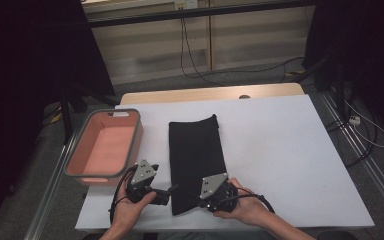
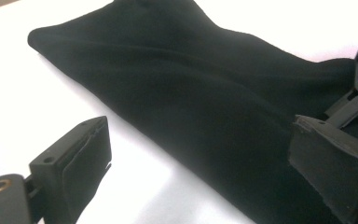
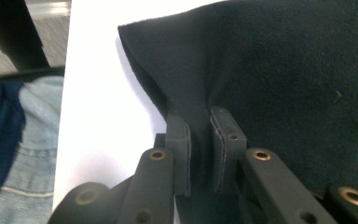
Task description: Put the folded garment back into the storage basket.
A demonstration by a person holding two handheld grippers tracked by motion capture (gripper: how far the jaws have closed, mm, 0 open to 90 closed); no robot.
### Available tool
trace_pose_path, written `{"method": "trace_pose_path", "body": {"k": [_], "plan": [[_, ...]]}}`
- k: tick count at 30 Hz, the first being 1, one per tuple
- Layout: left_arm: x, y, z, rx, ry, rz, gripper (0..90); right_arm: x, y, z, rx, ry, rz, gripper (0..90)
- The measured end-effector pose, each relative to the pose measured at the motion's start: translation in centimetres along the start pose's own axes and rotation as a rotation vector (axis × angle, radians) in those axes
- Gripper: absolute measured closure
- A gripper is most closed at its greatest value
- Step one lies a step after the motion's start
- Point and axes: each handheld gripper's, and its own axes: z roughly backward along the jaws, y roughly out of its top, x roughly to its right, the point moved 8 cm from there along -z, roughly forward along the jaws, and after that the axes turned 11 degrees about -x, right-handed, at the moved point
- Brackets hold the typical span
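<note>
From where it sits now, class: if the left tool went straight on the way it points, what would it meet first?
Probably the black cloth. The left tool stands open at its near edge, with cloth between and ahead of the jaws; depth is hard to judge.

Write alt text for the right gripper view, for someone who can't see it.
The right tool pinches a raised fold of black cloth near its edge, on a white table. At the left, past the table's edge, denim shows.
</note>
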Motion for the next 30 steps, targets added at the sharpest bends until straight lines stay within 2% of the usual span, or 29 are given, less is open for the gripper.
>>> {"method": "trace_pose_path", "body": {"k": [4, 10, 11, 14, 15, 22, 30], "plan": [[-0.1, 0.1, -0.1, 0.002, 0.009, 0.013, 6.4, 0.0, 0.0, 0.0, 0.007, -0.001, -0.006, 77.9], [-0.2, 0.2, 0.0, 0.011, 0.019, 0.017, 6.4, 0.0, 0.0, 0.0, 0.007, -0.009, -0.037, 83.5], [-0.5, 0.4, 0.0, 0.020, 0.028, 0.049, 6.2, 0.1, 0.1, 0.1, 0.007, -0.004, -0.064, 83.9], [-0.8, 0.4, 0.0, 0.020, 0.018, 0.070, 6.1, -0.1, 0.1, 0.2, 0.006, -0.012, -0.078, 84.1], [-1.0, 0.4, 0.0, 0.022, 0.033, 0.078, 6.2, -0.4, 0.3, 0.2, 0.021, 0.012, -0.095, 84.2], [-1.0, 0.3, 0.1, 0.021, 0.038, 0.069, 6.2, -1.1, 0.6, 0.6, 0.039, 0.011, -0.096, 84.2], [-1.0, 0.4, 0.0, 0.016, 0.024, 0.070, 9.9, -2.4, 1.0, 0.8, 0.059, 0.051, -0.094, 84.3]]}}
